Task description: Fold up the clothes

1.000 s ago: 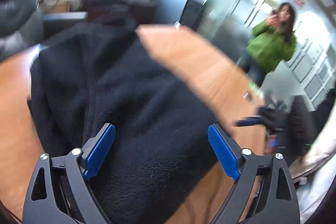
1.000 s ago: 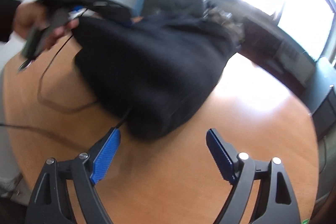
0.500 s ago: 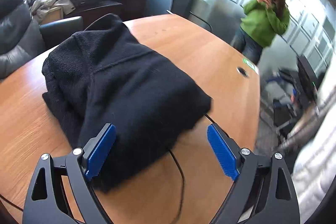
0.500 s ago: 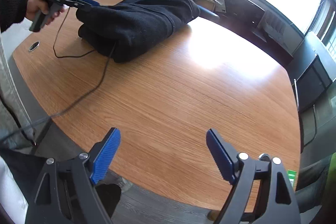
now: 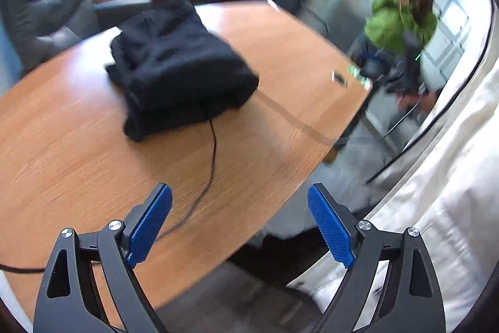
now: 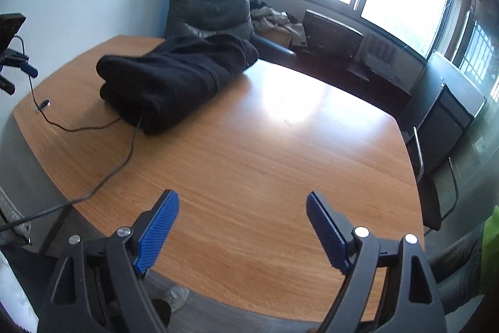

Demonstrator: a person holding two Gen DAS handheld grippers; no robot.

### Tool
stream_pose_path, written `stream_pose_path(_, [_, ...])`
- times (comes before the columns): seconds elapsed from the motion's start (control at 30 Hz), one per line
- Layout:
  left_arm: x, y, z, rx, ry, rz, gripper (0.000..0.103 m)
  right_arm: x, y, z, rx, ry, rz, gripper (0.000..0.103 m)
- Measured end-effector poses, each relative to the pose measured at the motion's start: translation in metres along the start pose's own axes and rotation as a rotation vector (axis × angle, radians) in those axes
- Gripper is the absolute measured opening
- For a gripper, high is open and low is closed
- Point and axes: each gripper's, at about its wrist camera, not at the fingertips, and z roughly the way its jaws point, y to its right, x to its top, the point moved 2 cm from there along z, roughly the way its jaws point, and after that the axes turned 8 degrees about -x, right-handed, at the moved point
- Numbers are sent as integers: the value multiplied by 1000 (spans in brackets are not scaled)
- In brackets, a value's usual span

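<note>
A wooden table (image 6: 280, 152) is filling the middle of both views, sunlight glaring off its far side. A thin black cable (image 6: 121, 164) is trailing across its top and hanging over the near edge. A dark leather armchair (image 6: 209, 2) is standing against the wall behind the table. A low dark cabinet (image 6: 333, 33) is sitting under the bright windows (image 6: 402, 5). A person in a green jacket (image 5: 402, 21) is standing beyond the table's far corner, blurred.

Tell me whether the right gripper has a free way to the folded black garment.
Probably yes: the right gripper is open and empty, with only bare table between it and the black garment.
</note>
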Motion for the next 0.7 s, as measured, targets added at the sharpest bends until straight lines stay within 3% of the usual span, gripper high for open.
stream_pose_path(0.17, [-25,46,-92,106,175,-100,91,41,-36,0,112,114,54,87])
stream_pose_path(0.23, [-40,60,-130,145,237,-147,98,55,-52,-9,151,140,43,88])
stream_pose_path(0.33, [-57,68,-179,216,315,-181,103,71,-61,-24,145,167,27,94])
stream_pose_path(0.4, [-57,60,-186,232,328,-165,103,74,-64,-29,114,172,32,98])
stream_pose_path(0.57, [-28,5,-146,184,328,-63,103,76,-110,13,19,181,3,99])
stream_pose_path(0.7, [14,-42,-66,99,351,-30,103,72,-158,88,-88,158,2,99])
